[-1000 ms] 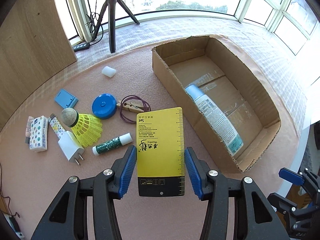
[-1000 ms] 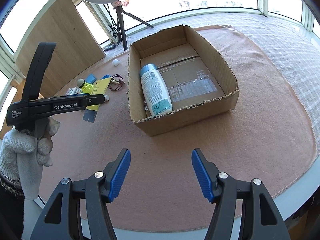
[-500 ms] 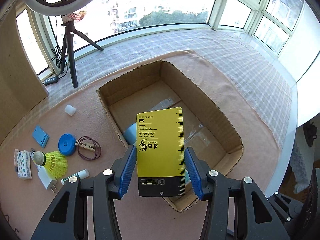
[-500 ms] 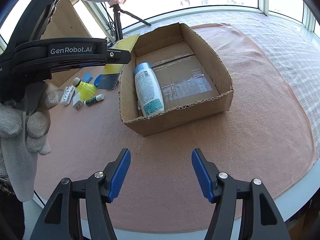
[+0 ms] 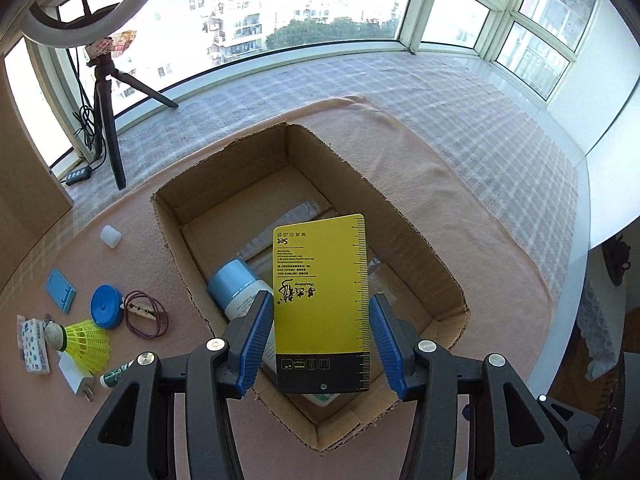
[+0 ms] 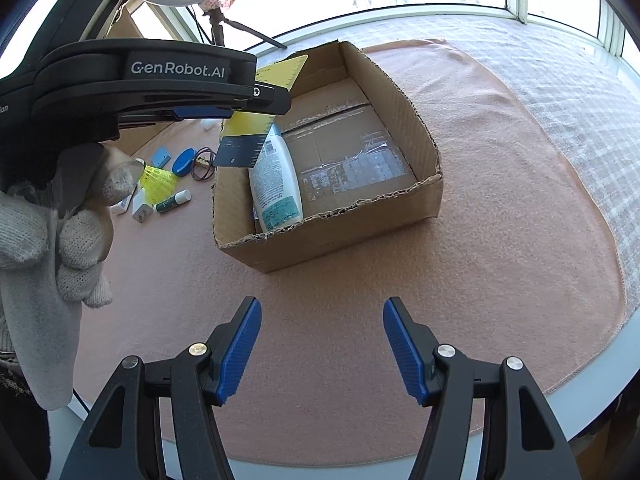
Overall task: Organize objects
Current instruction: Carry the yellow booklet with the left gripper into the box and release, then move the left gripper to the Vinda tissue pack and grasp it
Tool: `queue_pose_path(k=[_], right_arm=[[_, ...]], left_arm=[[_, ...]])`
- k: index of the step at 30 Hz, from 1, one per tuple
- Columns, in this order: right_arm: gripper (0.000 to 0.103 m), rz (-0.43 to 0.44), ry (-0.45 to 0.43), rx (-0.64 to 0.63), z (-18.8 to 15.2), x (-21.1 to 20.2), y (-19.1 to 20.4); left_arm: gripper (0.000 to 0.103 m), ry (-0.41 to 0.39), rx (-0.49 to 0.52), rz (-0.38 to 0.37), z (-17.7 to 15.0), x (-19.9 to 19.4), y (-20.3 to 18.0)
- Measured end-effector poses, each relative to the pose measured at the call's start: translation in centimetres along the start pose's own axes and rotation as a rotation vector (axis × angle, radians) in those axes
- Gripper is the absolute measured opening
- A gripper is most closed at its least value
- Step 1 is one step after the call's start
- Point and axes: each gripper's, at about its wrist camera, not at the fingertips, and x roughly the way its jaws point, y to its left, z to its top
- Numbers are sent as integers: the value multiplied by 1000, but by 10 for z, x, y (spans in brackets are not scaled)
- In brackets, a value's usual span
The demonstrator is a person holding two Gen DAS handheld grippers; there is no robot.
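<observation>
My left gripper (image 5: 322, 320) holds the yellow ruler card (image 5: 323, 304) upright between its blue jaws, pads on the card's two long edges. A second ago this card hung over the loose items at the left of the tabletop (image 6: 500, 208); now I have carried it across and it hangs above the near-left part of the open cardboard box (image 5: 404, 216), in front of the white bottle with the blue cap (image 5: 234, 286) lying inside. The shuttlecock (image 5: 86, 340), blue round case (image 5: 106, 306), clothespin (image 5: 140, 309) and glue stick (image 5: 116, 374) now sit off at my 9 o'clock. My right gripper (image 6: 322, 346) has kept its place, jaws wide and empty over the pink cloth, the box at its 12 o'clock.
</observation>
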Motion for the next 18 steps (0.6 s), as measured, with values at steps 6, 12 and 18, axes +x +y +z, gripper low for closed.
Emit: queue_pose_path(k=[6, 12, 18], right_arm=[[60, 14, 6, -14, 1, 4, 8], [60, 20, 13, -37, 2, 7, 21], [60, 37, 22, -80, 4, 12, 42]], left_arm=[[72, -8, -12, -5, -1, -7, 6], [72, -28, -44, 9, -12, -23, 31], [72, -46, -99, 43, -33, -45, 73]])
